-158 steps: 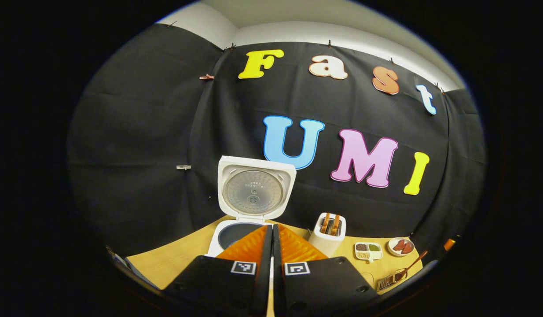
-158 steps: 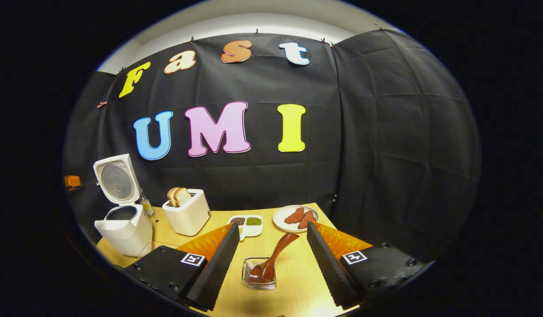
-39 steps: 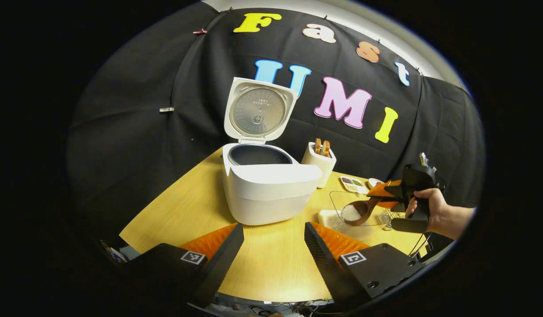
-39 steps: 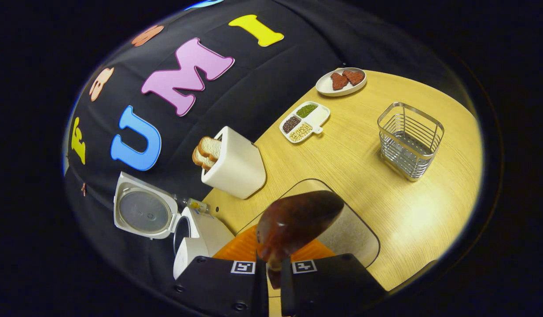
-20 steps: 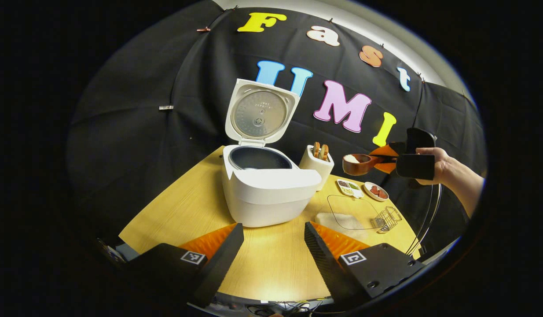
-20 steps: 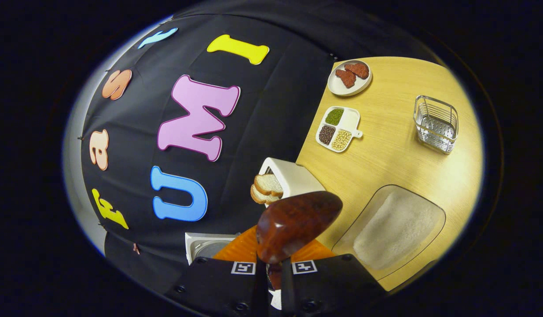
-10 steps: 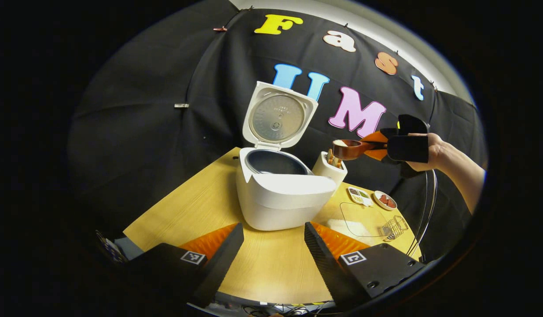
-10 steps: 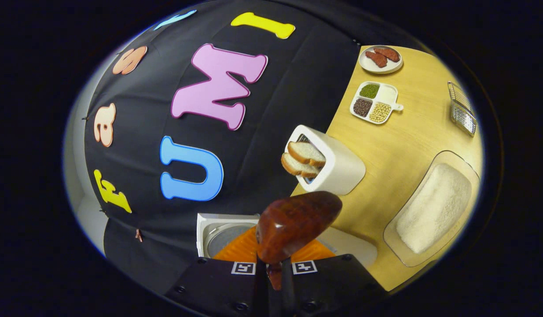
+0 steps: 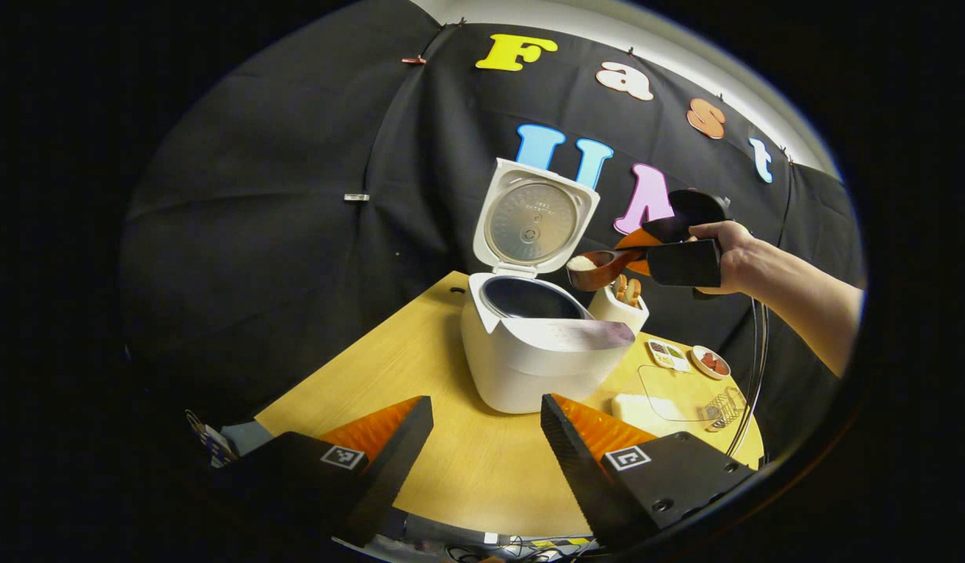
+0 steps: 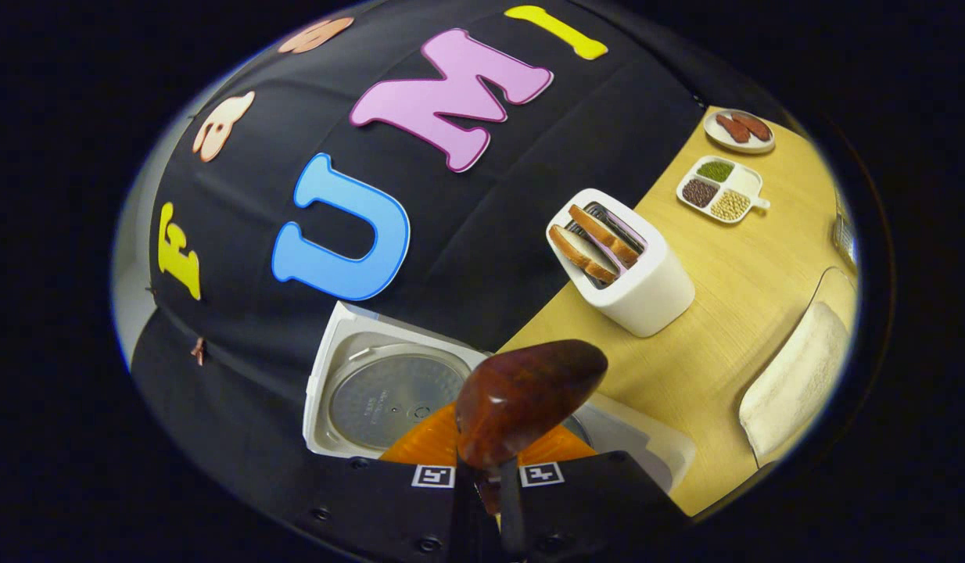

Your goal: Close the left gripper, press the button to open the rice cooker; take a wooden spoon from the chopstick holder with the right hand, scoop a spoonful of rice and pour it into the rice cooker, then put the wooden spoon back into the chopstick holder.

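Note:
The white rice cooker (image 9: 529, 356) stands on the wooden table with its lid (image 9: 539, 223) raised and the dark pot bare. My right gripper (image 9: 662, 250), in a person's hand (image 9: 725, 246), is shut on the handle of the wooden spoon (image 9: 596, 270). White rice fills the spoon's bowl, which hovers level just above the pot's right rim. In the right gripper view the spoon's brown underside (image 10: 529, 395) juts out over my right gripper (image 10: 486, 477), with the cooker's lid (image 10: 389, 395) below it. My left gripper (image 9: 486, 401) stands open over the table's near edge, short of the cooker.
A white toaster (image 9: 627, 301) with bread stands right behind the cooker. Farther right lie a sectioned dish of beans (image 9: 666, 354), a small plate (image 9: 711, 362), a glass dish of rice (image 9: 670, 395) and the wire chopstick holder (image 9: 721, 407). The toaster (image 10: 623, 262) and rice dish (image 10: 799, 375) appear too.
My right gripper has carried the loaded spoon up from the rice dish and leftward, past the toaster, to the cooker's rim. My left gripper stayed open, its view turned a little left.

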Motion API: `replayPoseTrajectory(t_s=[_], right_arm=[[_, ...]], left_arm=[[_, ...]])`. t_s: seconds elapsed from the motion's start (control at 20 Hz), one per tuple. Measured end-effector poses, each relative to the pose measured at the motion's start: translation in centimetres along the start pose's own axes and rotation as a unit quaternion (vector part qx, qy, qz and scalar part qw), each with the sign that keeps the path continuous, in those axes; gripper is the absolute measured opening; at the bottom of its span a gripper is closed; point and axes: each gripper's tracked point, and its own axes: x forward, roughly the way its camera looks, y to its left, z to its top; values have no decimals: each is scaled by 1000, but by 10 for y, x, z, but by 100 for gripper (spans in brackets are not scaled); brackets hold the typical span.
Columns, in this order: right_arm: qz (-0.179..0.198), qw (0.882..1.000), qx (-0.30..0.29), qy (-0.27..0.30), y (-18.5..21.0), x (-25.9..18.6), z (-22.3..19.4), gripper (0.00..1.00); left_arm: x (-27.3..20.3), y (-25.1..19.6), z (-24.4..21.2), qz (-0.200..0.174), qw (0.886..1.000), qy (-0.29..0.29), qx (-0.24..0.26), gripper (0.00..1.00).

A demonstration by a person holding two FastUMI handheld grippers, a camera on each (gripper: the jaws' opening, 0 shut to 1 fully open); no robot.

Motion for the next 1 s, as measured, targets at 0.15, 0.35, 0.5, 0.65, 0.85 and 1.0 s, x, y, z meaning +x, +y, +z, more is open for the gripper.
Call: replayPoseTrajectory(t_s=[0.15,0.35,0.5,0.65,0.85,1.0], right_arm=[[7,997,-76,-18,18,13,-7,15],[12,987,-157,-31,33,28,-19,15],[9,978,-206,-36,33,37,-30,15],[11,966,-255,-47,34,45,-33,15],[24,951,-307,-39,45,55,-50,15],[38,925,-374,-57,57,60,-53,15]], left_arm=[[-3,8,-2,6,1000,2,-3,96],[-5,14,0,9,1000,1,-4,96],[-5,14,5,4,1000,-5,1,96],[0,11,7,-4,1000,-7,3,96],[4,5,9,-13,1000,-8,-2,96],[5,2,8,-17,1000,-6,-10,96]])
